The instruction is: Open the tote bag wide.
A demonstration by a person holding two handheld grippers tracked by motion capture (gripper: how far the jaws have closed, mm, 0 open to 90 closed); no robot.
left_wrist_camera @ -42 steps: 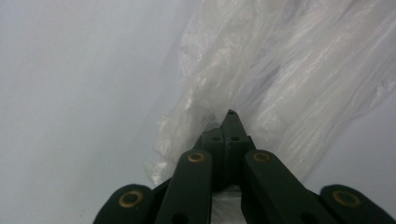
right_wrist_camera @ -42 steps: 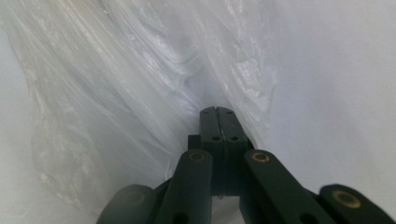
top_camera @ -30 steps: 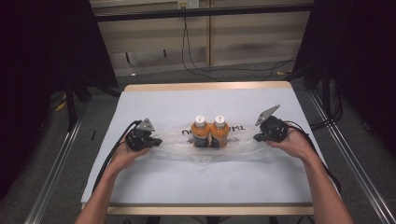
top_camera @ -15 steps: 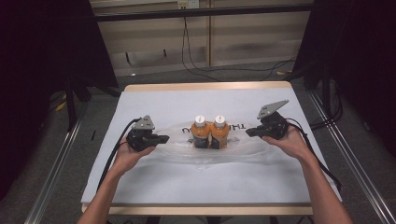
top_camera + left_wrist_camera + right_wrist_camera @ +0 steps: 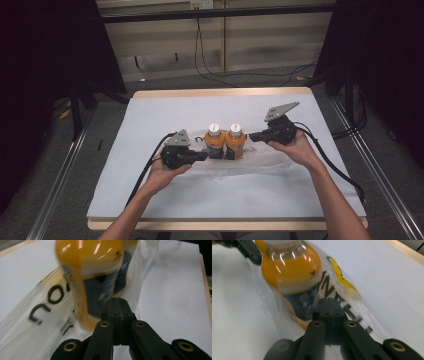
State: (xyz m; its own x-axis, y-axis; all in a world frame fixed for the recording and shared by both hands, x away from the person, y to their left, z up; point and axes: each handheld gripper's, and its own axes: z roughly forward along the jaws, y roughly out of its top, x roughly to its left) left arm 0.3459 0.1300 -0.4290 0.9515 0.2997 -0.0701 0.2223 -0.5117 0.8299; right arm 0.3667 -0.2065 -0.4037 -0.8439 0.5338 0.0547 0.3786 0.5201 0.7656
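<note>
Standing at the centre of the high view, two orange juice bottles with white caps [image 5: 226,141] are seen side by side on a white-covered table [image 5: 150,120], inside a clear plastic bag printed with black letters [image 5: 250,162]. The left gripper [image 5: 204,155] is held just left of the bottles, its tip at the bag's edge beside the nearer bottle; the right gripper [image 5: 252,136] is held just right of them, slightly higher in the frame. In the left gripper view, the black jaws are pressed together at lower centre on the bag film [image 5: 50,315], with one bottle [image 5: 92,272] looming above (blurred). In the right gripper view, the jaws are likewise closed on the film [image 5: 352,302], a bottle [image 5: 292,267] at upper left.
</note>
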